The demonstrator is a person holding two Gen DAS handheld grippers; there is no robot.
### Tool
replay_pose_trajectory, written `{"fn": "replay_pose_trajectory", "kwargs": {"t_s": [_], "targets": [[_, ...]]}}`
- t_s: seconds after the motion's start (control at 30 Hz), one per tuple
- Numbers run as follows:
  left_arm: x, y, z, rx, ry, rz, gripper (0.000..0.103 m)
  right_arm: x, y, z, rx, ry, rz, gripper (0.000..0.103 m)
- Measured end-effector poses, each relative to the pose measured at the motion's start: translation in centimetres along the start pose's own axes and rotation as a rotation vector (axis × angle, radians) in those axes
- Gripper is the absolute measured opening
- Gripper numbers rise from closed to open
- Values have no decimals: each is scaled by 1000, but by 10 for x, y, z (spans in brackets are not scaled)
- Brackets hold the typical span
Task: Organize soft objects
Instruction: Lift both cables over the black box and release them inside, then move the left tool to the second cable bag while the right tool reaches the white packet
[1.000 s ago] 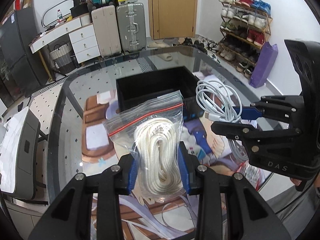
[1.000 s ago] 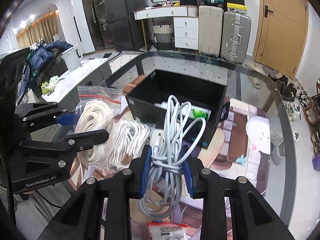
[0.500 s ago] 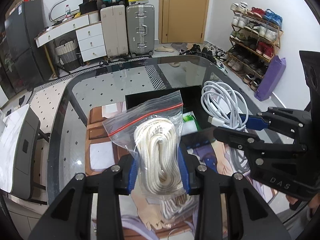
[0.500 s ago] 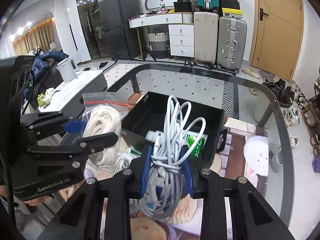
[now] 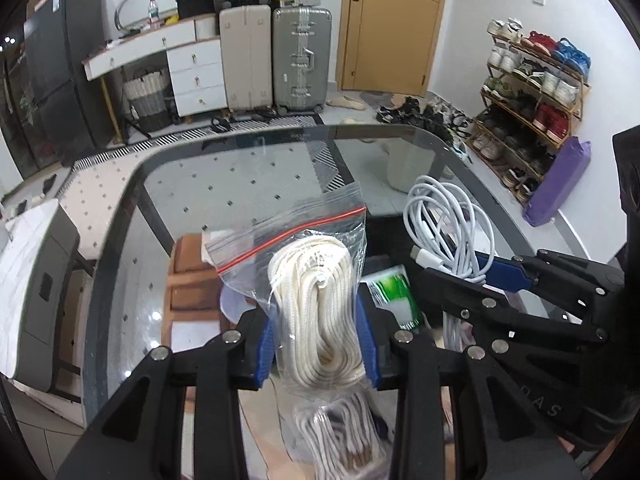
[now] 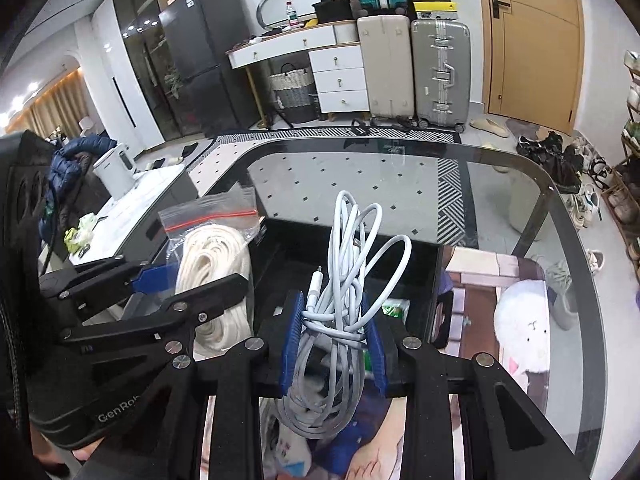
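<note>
Left wrist view: bagged rope [image 5: 316, 304] sits in my left gripper [image 5: 316, 344], jaws closed on the middle of the coil through the plastic, bag held clear of the counter [image 5: 120, 264]. Light and floppy; the zip bag film is slick, so gripping the rope bulk rather than the loose top edge looks right to me. Right gripper [image 6: 332, 344] has its jaws clamped on the white cable bundle [image 6: 344, 280] at its waist, loops sprouting above, tail hanging below. Also light and limp; loose loops could snag on a rim. Both loads hang over the black bin [image 6: 400, 256], which already holds a green-and-white packet [image 5: 396, 292]. A second rope bundle [image 5: 344, 432] lies on the counter below my left jaws.
</note>
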State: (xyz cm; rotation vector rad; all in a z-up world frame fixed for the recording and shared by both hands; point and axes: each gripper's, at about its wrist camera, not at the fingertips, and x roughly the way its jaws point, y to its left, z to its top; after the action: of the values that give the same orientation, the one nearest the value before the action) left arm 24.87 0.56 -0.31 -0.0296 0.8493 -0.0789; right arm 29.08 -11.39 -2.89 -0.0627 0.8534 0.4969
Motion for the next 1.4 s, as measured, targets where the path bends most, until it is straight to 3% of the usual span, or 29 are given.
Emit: {"fn": "replay_pose_trajectory", "kwargs": {"t_s": [0.37, 0.87, 0.93, 1.03, 1.2, 1.33, 1.4], "targets": [[34, -2, 14, -24, 31, 29, 34, 34, -25, 23, 37, 9, -47, 30], [43, -4, 15, -21, 67, 1, 37, 59, -31, 7, 5, 92, -59, 30], [42, -3, 15, -15, 68, 2, 41, 57, -31, 8, 6, 90, -65, 30], [38, 0, 15, -12, 56, 8, 58, 56, -32, 8, 9, 85, -63, 31], [30, 3, 15, -6, 52, -16, 67, 51, -29, 4, -3, 92, -71, 35], [16, 9, 15, -16, 32, -31, 73, 32, -23, 0, -22, 56, -52, 47], [8, 13, 13, -23, 22, -42, 76, 20, -19, -3, -27, 47, -32, 47]]}}
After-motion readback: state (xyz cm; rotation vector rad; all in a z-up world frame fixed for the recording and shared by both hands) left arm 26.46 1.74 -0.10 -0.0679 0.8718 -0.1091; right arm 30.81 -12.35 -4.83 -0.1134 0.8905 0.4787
